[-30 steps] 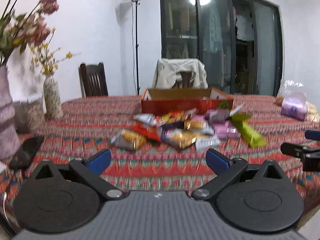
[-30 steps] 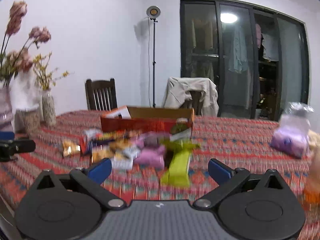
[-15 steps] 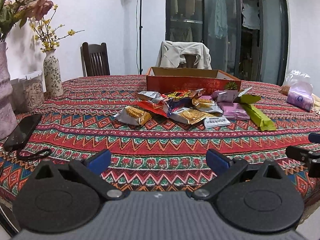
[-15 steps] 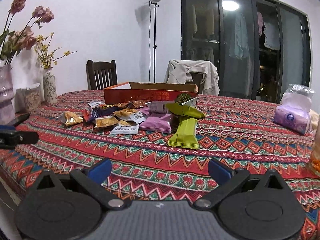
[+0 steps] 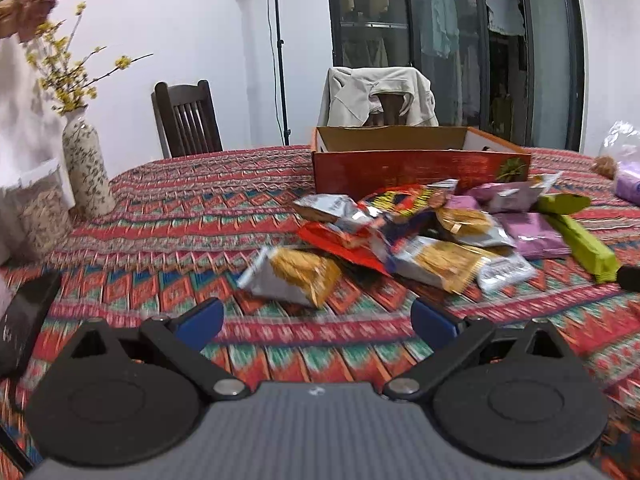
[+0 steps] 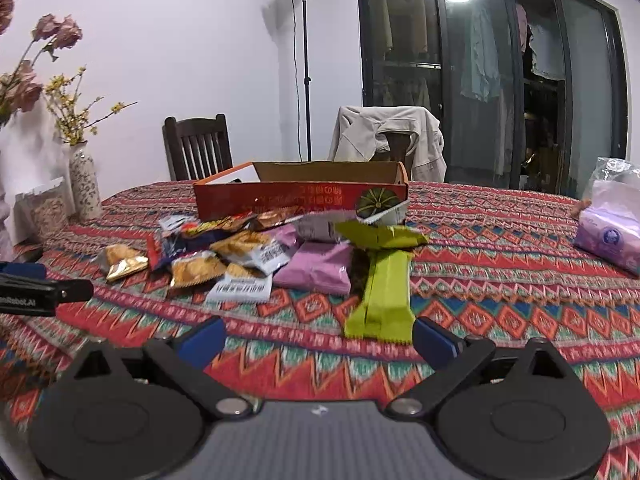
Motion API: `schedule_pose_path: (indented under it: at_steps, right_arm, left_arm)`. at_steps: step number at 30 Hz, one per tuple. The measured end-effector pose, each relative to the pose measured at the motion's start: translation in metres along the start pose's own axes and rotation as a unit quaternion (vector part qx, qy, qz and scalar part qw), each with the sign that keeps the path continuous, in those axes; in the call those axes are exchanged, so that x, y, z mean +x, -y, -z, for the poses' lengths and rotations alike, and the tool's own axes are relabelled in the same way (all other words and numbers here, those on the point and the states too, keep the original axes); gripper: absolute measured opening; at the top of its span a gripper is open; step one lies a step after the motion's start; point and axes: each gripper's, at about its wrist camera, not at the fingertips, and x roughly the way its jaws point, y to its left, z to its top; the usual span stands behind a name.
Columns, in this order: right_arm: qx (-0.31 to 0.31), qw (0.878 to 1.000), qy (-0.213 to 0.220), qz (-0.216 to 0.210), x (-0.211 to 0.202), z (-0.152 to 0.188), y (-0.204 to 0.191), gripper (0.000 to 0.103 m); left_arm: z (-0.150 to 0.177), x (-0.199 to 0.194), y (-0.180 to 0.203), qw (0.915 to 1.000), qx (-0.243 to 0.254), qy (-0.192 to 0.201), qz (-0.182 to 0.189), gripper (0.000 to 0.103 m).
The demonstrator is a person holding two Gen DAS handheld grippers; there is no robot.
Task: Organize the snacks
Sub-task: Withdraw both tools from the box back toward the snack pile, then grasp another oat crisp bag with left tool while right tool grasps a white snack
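the left gripper [image 5: 316,318] hangs low over the patterned cloth of the desk [image 5: 168,240], its blue-tipped fingers [image 5: 200,320] spread wide with nothing between them. just ahead of it lies a silver packet with yellow crackers [image 5: 294,276], the nearest of the snack pile [image 5: 420,236]. only this view shows a dark phone [image 5: 24,316] at the near left edge of the desk.

the right gripper [image 6: 318,342] is likewise spread and holds nothing. a long lime-green packet [image 6: 384,296] lies just ahead of its right finger, with a second green packet [image 6: 380,236] crossing its far end. beside it lie a pink packet [image 6: 320,268] and a white packet with a barcode [image 6: 240,290]; the print on that one is too blurred to read. only the right wrist view shows the other gripper's black finger at the left edge, lettered "robot.ai" [image 6: 24,301] in part.

behind the pile stands an open red cardboard box [image 6: 300,200], touching the farthest snacks. its front carries a line of chinese characters, upside down, and a green round emblem [image 6: 376,202]. the left wrist view looks into the box's brown inner wall [image 5: 392,140].

further off, a lilac tissue pack in a clear bag [image 6: 608,236] sits at the right, well apart from the pile. a speckled vase with yellow sprigs [image 5: 86,172] stands at the left, and two chairs, one draped with a beige jacket [image 6: 388,136], stand past the desk.
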Motion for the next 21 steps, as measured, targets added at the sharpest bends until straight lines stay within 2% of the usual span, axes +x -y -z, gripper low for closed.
schedule_pose_path:
  at_steps: [5, 9, 10, 13, 14, 15, 17, 18, 19, 21]
  right_arm:
    - [0.014, 1.0, -0.002, 0.006, 0.03, -0.026, 0.009, 0.094]
    - [0.024, 1.0, 0.001, 0.006, 0.061, -0.051, 0.018, 0.093]
    - [0.02, 1.0, 0.003, 0.012, 0.069, -0.057, 0.02, 0.09]
    - [0.009, 0.999, 0.0, 0.031, 0.093, -0.076, 0.03, 0.085]
    - [0.013, 0.999, -0.002, 0.036, 0.101, -0.082, 0.035, 0.085]
    - [0.018, 0.999, -0.005, 0.042, 0.11, -0.088, 0.042, 0.085]
    - [0.02, 0.999, -0.015, 0.047, 0.127, -0.099, 0.054, 0.084]
    - [0.021, 0.998, -0.023, 0.048, 0.136, -0.102, 0.058, 0.077]
    - [0.023, 0.998, -0.035, 0.047, 0.146, -0.105, 0.063, 0.065]
    - [0.035, 0.997, -0.055, 0.039, 0.166, -0.109, 0.073, 0.051]
  left_arm:
    - [-0.014, 0.041, -0.009, 0.9992, 0.034, -0.021, -0.011, 0.102]
    - [-0.02, 0.065, -0.018, 0.9988, 0.035, -0.035, 0.0, 0.102]
    - [-0.022, 0.069, -0.02, 0.9987, 0.033, -0.039, 0.004, 0.102]
    - [-0.027, 0.082, -0.027, 0.998, 0.02, -0.058, 0.015, 0.087]
    - [-0.028, 0.087, -0.03, 0.9974, 0.014, -0.068, 0.019, 0.073]
    - [-0.028, 0.091, -0.033, 0.9968, 0.009, -0.075, 0.026, 0.065]
    - [-0.029, 0.093, -0.038, 0.9959, -0.006, -0.08, 0.042, 0.059]
    - [-0.03, 0.093, -0.038, 0.9956, -0.006, -0.081, 0.048, 0.055]
    - [-0.031, 0.092, -0.038, 0.9954, -0.006, -0.081, 0.051, 0.054]
    - [-0.032, 0.088, -0.036, 0.9959, -0.007, -0.079, 0.044, 0.046]
